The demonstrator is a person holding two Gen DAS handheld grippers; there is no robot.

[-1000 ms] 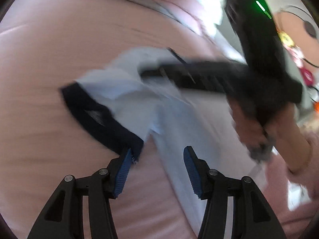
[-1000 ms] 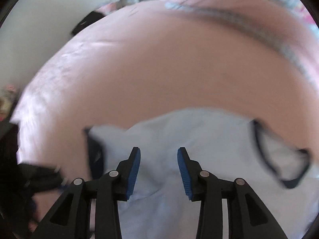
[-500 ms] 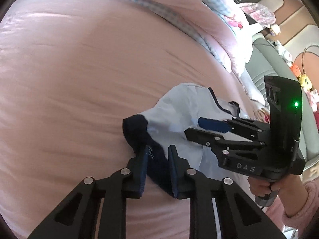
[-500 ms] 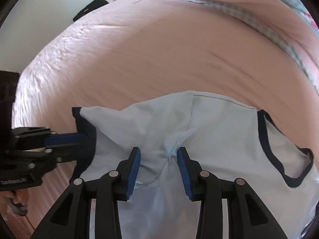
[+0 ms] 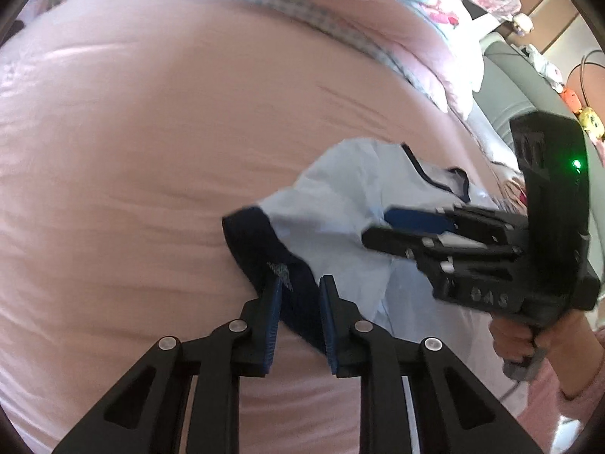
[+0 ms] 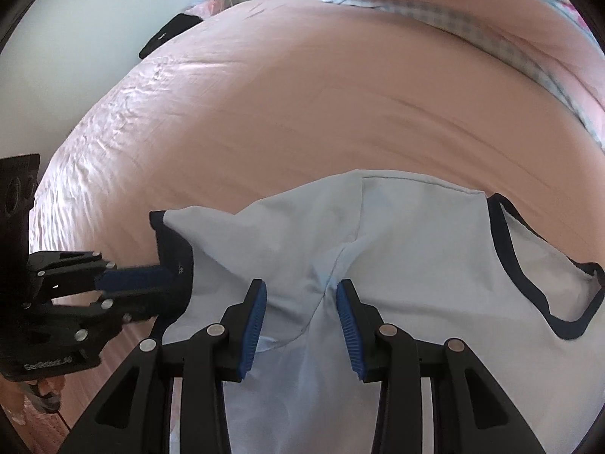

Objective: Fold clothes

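A light blue T-shirt (image 6: 408, 246) with navy trim lies crumpled on the pink bed sheet (image 6: 302, 94). My left gripper (image 5: 300, 283) is shut on the shirt's navy sleeve cuff (image 5: 257, 242), which runs between its blue pads. The right wrist view shows that same gripper (image 6: 170, 276) at the left, pinching the cuff (image 6: 177, 249). My right gripper (image 6: 300, 291) stands open just over the shirt near the armpit seam, a raised crease of fabric lying between its fingers. From the left wrist view, the right gripper (image 5: 378, 223) points left across the shirt (image 5: 340, 189).
A pink quilt with a blue checked edge (image 6: 453, 19) lies along the far side of the bed. A dark item (image 6: 166, 34) sits at the bed's far left edge. A hand (image 5: 510, 344) in a pink sleeve grips the right tool. Wooden floor (image 6: 49, 427) shows at lower left.
My left gripper, open beside the cuff a second ago, has closed on it and turned a little. The right gripper has sunk slightly over the shirt, its jaws unchanged.
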